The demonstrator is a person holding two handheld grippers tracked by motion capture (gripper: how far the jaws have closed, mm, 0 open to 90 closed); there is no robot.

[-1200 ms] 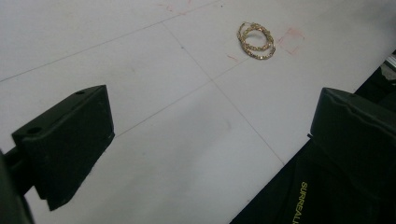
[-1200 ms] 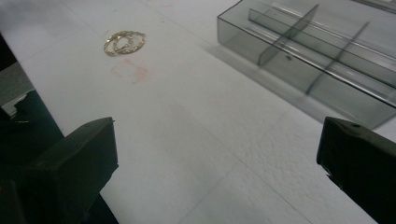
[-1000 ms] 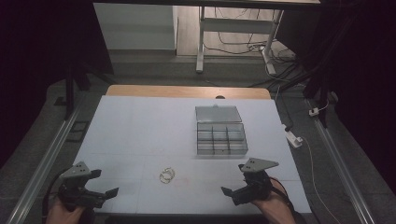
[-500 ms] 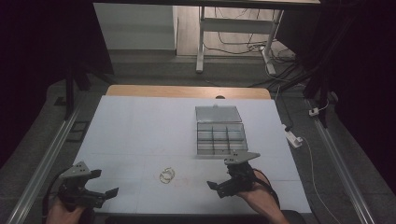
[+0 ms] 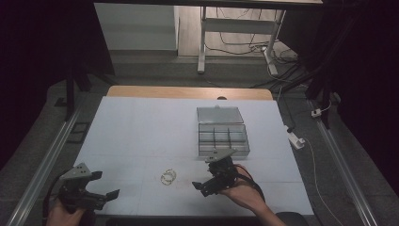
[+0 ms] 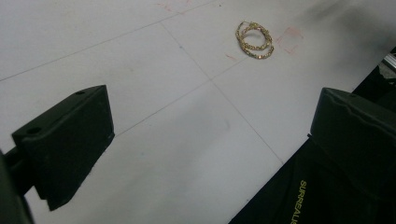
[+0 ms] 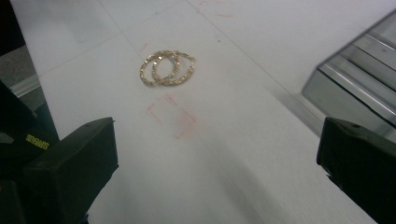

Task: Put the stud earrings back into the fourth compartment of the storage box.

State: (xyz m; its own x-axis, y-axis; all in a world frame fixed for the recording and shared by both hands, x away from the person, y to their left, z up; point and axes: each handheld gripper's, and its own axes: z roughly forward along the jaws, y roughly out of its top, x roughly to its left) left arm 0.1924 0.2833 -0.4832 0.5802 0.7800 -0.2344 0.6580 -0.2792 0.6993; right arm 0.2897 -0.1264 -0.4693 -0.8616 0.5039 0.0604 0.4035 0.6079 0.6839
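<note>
**Right claw closing in on gold rings, nothing gripped**

Two gold rings (image 5: 168,177) are seen lying flat and overlapping on the white table (image 5: 141,127), near the front edge, between both claws. The right claw (image 5: 201,185) is held low just beside them, jaws spread wide and empty; a faint red square mark (image 7: 172,116) sits between it and the rings in the right gripper view. The left claw (image 5: 107,197) is parked well apart at the front left, jaws also spread, empty. The clear compartment box (image 5: 223,139) is open, lid up, behind the right hand.

Risks, as judged: thin flat rings may be pushed along the smooth table rather than pinched. One ring may be lifted while the other is left or flicked off. A steep jaw angle may scrape the table.
</note>
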